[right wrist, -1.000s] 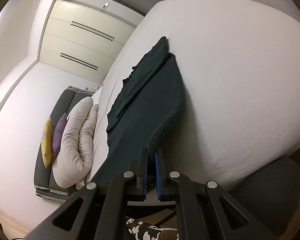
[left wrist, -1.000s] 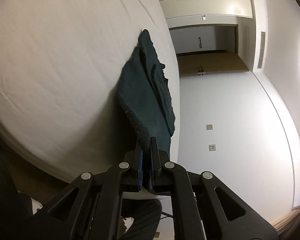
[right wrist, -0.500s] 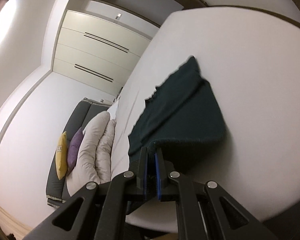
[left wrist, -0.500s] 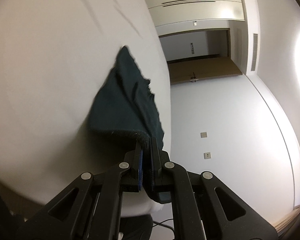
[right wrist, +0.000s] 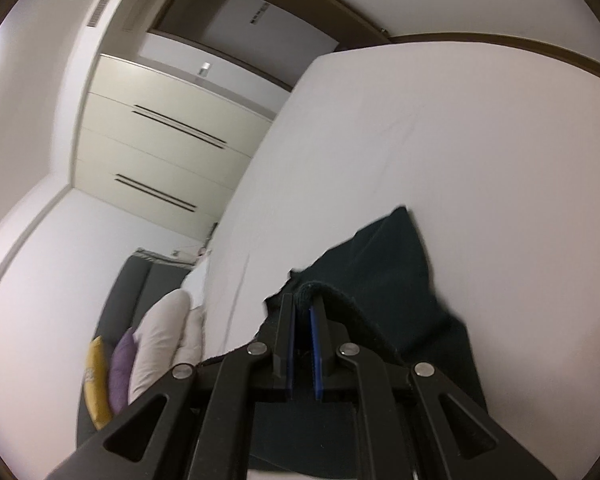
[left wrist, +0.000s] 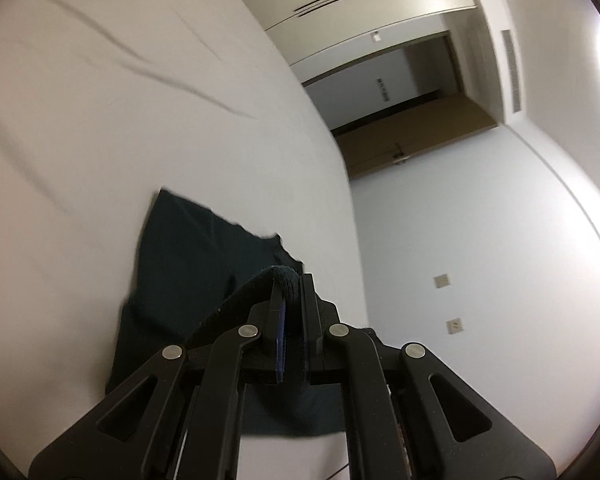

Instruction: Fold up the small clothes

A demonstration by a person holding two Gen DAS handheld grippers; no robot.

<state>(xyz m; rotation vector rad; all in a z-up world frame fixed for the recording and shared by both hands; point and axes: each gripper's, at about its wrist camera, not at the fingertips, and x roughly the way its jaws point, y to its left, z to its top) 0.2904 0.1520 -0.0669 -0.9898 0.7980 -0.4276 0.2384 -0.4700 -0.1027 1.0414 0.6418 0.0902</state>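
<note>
A dark green garment [left wrist: 188, 256] lies on the white bed sheet [left wrist: 100, 120], its near part lifted and doubled over the far part. In the left wrist view my left gripper [left wrist: 291, 280] is shut on a thick hemmed edge of the garment, which curls over the fingertips. In the right wrist view the same garment [right wrist: 384, 272] spreads ahead, and my right gripper [right wrist: 303, 300] is shut on another stretch of that hemmed edge. The cloth under both grippers is hidden by the black finger frames.
The white bed [right wrist: 460, 140] fills most of both views. A cream wardrobe [right wrist: 160, 140] and a doorway [left wrist: 404, 80] stand beyond it. A grey sofa [right wrist: 128, 300] with a white duvet, purple and yellow cushions sits beside the bed.
Both grippers have carried the held edge forward across the bed, over the far part of the garment. The garment now looks much shorter, folded over itself.
</note>
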